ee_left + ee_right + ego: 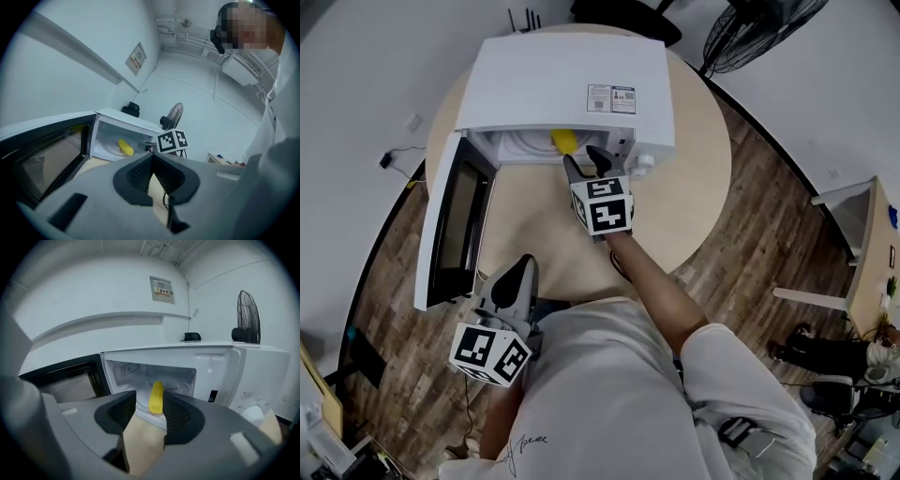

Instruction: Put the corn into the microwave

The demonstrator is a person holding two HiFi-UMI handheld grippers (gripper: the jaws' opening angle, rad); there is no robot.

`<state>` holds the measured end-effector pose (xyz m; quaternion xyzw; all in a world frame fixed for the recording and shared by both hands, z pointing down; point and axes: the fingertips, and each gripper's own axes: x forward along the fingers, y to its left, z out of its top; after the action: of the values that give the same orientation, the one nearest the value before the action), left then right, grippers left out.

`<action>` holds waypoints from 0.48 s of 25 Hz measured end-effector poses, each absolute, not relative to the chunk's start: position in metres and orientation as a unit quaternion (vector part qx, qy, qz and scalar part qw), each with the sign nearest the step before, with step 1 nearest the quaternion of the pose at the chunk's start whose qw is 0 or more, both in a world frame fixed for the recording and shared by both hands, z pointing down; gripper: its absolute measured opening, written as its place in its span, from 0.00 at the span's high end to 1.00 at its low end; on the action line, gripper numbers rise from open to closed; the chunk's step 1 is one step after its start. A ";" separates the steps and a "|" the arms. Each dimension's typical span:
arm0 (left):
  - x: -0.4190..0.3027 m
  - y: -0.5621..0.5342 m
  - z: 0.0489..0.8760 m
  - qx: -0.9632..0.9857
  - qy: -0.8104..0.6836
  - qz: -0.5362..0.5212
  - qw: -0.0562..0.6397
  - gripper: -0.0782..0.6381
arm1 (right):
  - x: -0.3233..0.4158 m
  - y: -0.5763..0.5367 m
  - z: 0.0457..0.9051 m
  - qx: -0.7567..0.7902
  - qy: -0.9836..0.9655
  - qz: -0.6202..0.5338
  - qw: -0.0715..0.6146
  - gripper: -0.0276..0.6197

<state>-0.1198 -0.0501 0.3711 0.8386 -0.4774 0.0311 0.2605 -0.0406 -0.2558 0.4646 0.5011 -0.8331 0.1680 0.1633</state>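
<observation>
one round tabletop (694, 187) lies under both sets of fingers. one white microwave (572, 84) stands on it, just ahead of the right fingers and farther ahead of the left ones. its one door (455, 220) hangs wide open, well to the left of the right fingers and just ahead-left of the left ones.

there are two grippers. the right gripper (583, 159) sits at the mouth of the microwave, fingers apart with nothing pressed between them; bare tabletop shows through the gap. the left gripper (522, 265) is held back near the door's free edge, its fingers met at the tips and empty.

one corn (156, 397) lies inside the microwave on the glass plate (108, 149), just beyond the right fingertips and in line with their gap, clear of both pads. it looks to be in place.

the corn looks light and stiff, a short yellow cob with a rounded, bumpy skin. it should bear a firm squeeze, but it could roll on the smooth plate if nudged. if it needs taking up, the middle of its length seems the surest hold, fingers across its width, since the tapered ends would likely slip out.
</observation>
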 end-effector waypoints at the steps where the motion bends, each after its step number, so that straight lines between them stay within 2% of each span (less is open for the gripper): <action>1: -0.118 -0.049 0.371 0.839 -0.477 0.031 0.260 0.90 | -0.039 -0.253 0.463 0.500 -0.834 0.167 0.163 0.66; 12: -0.104 -0.037 0.369 0.841 -0.476 0.029 0.257 0.90 | -0.022 -0.222 0.442 0.499 -0.839 0.170 0.137 0.72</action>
<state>-0.1041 -0.0371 0.3695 0.8409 -0.4756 0.0287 0.2566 -0.0215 -0.2224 0.4423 0.4990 -0.8386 0.1698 0.1374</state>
